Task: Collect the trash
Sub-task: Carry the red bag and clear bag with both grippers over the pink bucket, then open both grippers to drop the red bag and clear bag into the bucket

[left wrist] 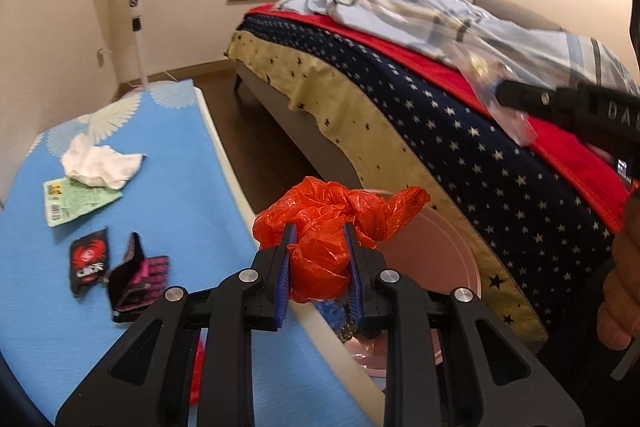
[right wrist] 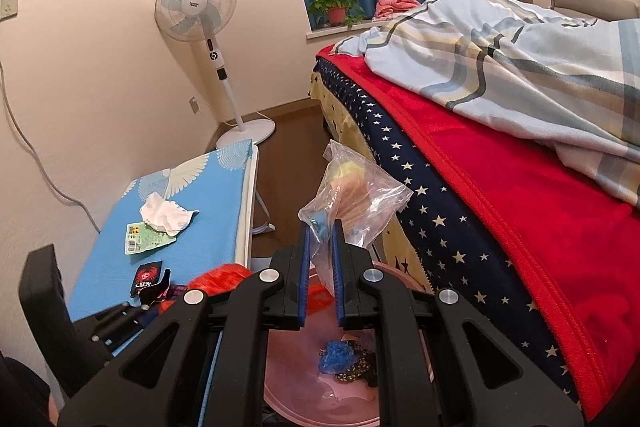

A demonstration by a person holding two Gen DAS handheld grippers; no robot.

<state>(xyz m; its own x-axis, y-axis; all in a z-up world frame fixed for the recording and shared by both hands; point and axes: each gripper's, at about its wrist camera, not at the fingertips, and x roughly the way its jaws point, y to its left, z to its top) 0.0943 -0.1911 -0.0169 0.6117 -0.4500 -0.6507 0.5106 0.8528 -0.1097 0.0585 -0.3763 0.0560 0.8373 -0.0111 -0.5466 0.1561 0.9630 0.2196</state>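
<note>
Both tongs loaded above the bin. The left tongs [left wrist: 320,259] are clenched on a crumpled orange bag [left wrist: 332,227], held over the near rim of the pink bin [left wrist: 448,259], which stands on the floor between the counter [left wrist: 168,155] and the bed [left wrist: 440,115]. The right tongs [right wrist: 320,259] are clenched on a clear plastic bag [right wrist: 356,195], also above the bin [right wrist: 296,379]; blue and dark scraps already lie inside it.

To drop well, each load should probably be carried over the middle of the bin's opening and lowered before the jaws part, since light film tends to drift or cling to the pads [left wrist: 286,267]. Releasing one side at a time would likely keep the two tools from fouling each other.

Still on the counter, well apart from the bin: a white tissue [left wrist: 100,165] overlapping a green wrapper [left wrist: 76,199], a black packet [left wrist: 88,259] and a pink-and-black packet [left wrist: 136,275] beside it.
</note>
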